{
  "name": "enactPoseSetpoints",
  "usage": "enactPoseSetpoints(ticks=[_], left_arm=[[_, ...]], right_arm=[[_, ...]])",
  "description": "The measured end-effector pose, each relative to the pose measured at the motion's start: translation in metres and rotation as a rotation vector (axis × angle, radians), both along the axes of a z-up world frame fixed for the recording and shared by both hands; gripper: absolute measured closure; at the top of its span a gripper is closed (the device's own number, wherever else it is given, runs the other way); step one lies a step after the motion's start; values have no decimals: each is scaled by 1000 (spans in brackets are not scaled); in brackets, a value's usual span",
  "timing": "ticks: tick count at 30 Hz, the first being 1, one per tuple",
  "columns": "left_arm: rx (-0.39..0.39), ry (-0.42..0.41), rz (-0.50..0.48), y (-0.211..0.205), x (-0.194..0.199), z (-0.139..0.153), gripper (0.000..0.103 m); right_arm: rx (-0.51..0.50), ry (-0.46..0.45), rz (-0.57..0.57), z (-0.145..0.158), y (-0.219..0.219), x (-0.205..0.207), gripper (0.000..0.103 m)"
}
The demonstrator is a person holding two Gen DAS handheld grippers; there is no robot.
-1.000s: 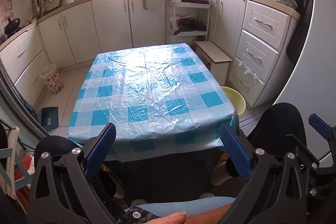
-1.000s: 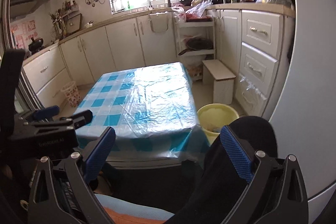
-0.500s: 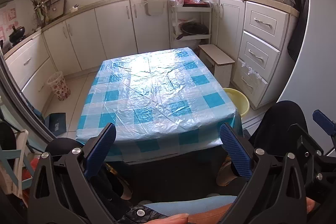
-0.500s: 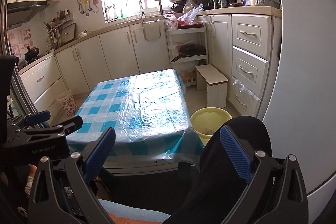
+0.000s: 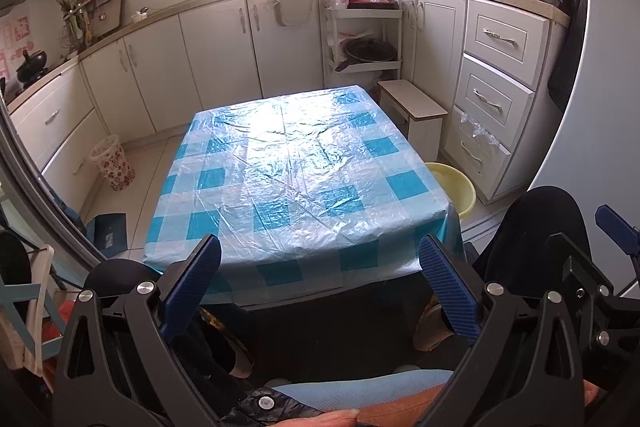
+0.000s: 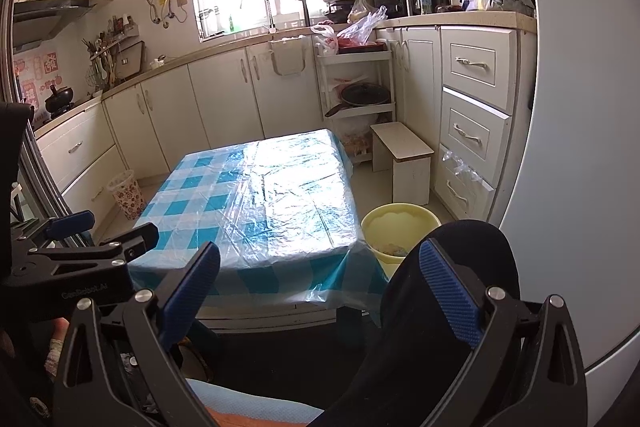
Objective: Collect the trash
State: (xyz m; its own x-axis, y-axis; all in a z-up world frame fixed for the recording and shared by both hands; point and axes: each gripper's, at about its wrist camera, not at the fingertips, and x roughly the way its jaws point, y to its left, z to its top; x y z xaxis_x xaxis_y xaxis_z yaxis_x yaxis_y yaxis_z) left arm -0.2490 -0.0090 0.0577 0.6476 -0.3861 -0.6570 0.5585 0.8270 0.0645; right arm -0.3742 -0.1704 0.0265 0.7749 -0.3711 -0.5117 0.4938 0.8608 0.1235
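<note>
Both tools, left (image 5: 320,269) and right (image 6: 320,277), hung spread apart and empty before the bare checked bench (image 5: 296,171). Trash showed only inside the yellow bucket (image 6: 400,227); scanning the floor seemed wise.

I see a glossy, crinkled clear plastic film over the blue-checked cloth on the bench (image 5: 296,163). My left tool (image 5: 320,283) has ribbed matt blue pads (image 5: 448,291) on matt black plastic arms. The yellow basin (image 6: 400,227) looks like smooth plastic.
</note>
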Motion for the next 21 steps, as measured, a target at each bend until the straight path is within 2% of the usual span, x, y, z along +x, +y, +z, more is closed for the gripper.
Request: enactPoseSetpoints(ticks=[21], left_arm=[[4,-12,15,3,-4,-1,8]], right_arm=[[4,19,2,-4,-3,-1,7]])
